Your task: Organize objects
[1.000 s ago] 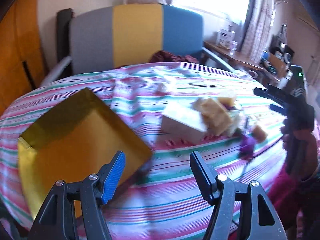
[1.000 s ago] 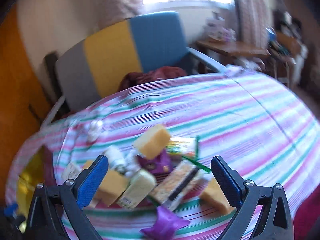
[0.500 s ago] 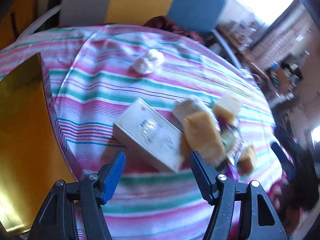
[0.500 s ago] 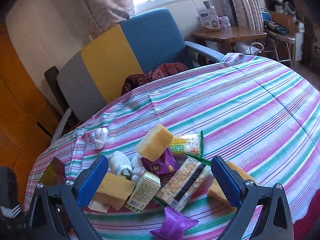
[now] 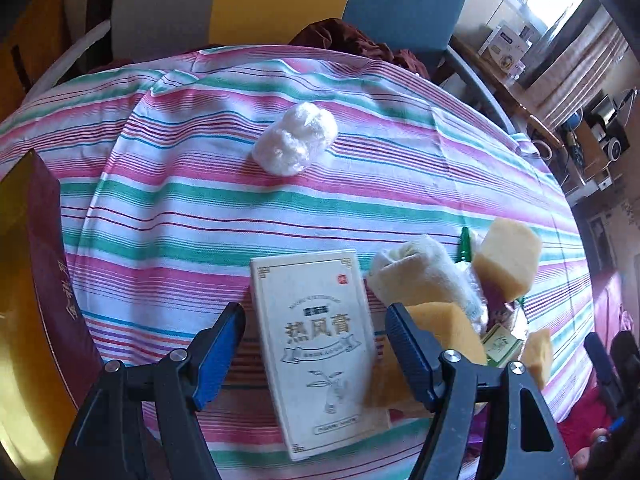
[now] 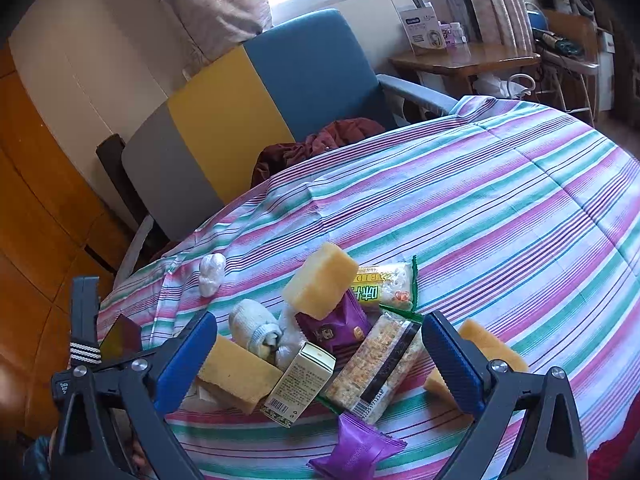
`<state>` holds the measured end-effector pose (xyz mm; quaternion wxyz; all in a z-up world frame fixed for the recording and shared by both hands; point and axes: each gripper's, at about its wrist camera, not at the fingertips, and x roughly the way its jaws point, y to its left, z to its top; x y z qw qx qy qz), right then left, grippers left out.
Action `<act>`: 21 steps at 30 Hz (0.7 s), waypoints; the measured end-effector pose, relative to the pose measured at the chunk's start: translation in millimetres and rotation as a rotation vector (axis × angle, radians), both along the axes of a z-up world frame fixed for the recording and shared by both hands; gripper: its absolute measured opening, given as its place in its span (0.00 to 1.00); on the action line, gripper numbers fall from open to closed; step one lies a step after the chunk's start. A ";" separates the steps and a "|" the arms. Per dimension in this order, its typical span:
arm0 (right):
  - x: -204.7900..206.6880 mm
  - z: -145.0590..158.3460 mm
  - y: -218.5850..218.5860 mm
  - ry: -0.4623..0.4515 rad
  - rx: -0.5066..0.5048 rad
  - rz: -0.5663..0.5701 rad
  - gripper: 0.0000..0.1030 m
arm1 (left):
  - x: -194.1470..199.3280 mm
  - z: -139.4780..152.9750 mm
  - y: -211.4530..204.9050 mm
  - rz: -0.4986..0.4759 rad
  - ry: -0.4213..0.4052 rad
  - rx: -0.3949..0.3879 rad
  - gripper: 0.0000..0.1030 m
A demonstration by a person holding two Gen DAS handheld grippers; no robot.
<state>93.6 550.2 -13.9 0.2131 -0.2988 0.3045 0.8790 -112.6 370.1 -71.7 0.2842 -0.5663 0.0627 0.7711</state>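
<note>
Grippers poised over a jumble of household items on a striped tablecloth (image 5: 360, 152).

The left gripper (image 5: 316, 344) points down at a cream carton (image 5: 320, 344) lying flat, its jaws opening and spread on either side of the carton without pressing it. Just right of the carton sit a rolled white cloth (image 5: 420, 272) and yellow sponges (image 5: 508, 260); a white wad (image 5: 296, 142) lies farther off, and a gold tray (image 5: 24, 280) with a maroon wall stands at the far left. The right gripper (image 6: 320, 356) hangs with jaws wide and nothing between its pads, above a small boxed item (image 6: 300, 384), a cereal bar (image 6: 380, 368) and purple sachets (image 6: 356, 452).
</note>
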 end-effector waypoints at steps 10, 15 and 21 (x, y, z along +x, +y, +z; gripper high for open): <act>-10.0 -3.2 -10.0 -0.027 0.017 0.071 1.00 | 12.5 -1.4 -12.1 -0.082 0.030 -0.004 0.51; -26.6 -5.7 -33.3 -0.069 0.064 0.208 0.98 | 24.0 27.3 -35.3 -0.080 0.106 0.068 0.50; -49.9 -19.2 -87.1 -0.189 0.202 0.452 0.95 | 38.6 57.6 -73.9 -0.075 0.143 0.160 0.50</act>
